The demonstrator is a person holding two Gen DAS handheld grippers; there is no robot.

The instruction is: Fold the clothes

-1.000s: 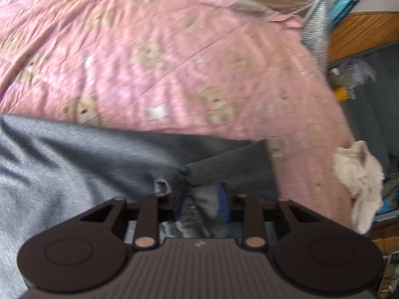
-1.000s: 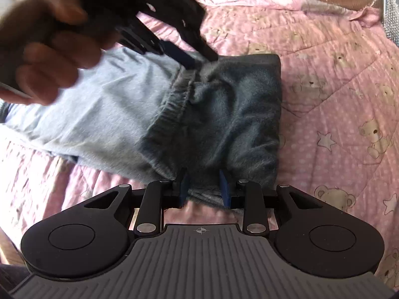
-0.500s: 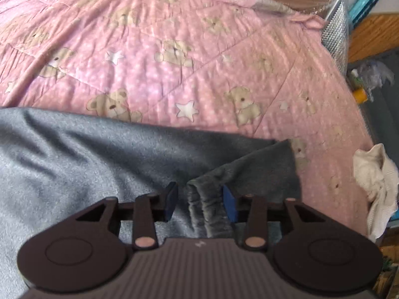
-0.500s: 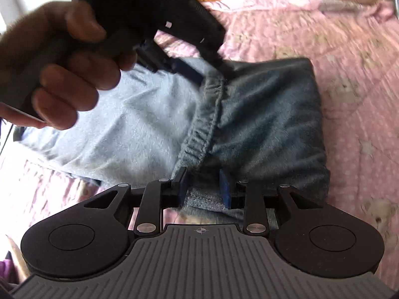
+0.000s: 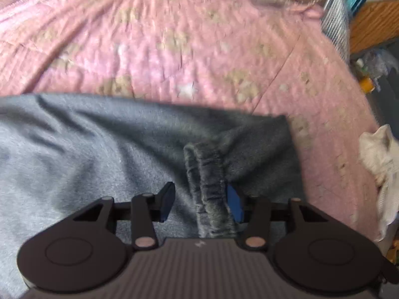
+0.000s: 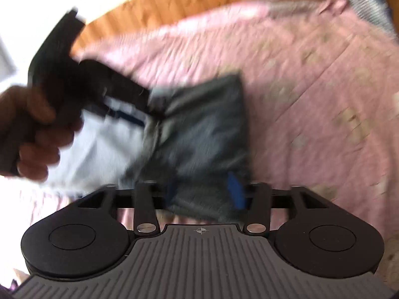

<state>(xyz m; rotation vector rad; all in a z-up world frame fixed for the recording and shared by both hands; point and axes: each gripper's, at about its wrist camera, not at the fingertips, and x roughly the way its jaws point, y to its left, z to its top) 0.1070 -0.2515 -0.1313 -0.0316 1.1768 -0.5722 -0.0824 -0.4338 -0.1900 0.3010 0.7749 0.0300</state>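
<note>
While grey trousers (image 5: 139, 154) lie folded over mid-bed (image 5: 189, 39), your left tool (image 5: 200, 204) gapes around waistband (image 5: 207, 189), right tool (image 6: 203, 191) gapes over fold; further fold, smoothing remain.

Home bedroom. Bed (image 5: 324, 79) spread with a pink quilt (image 5: 174, 37) printed with teddy bears and stars. Orange wood panelling (image 6: 154, 12) behind the bed, like a headboard or wall. Grey clothes (image 5: 99, 144) lie on the quilt. Pale cloth (image 5: 381, 154) bunched at the bed's edge; blurred clutter (image 5: 374, 67) beyond it.
</note>
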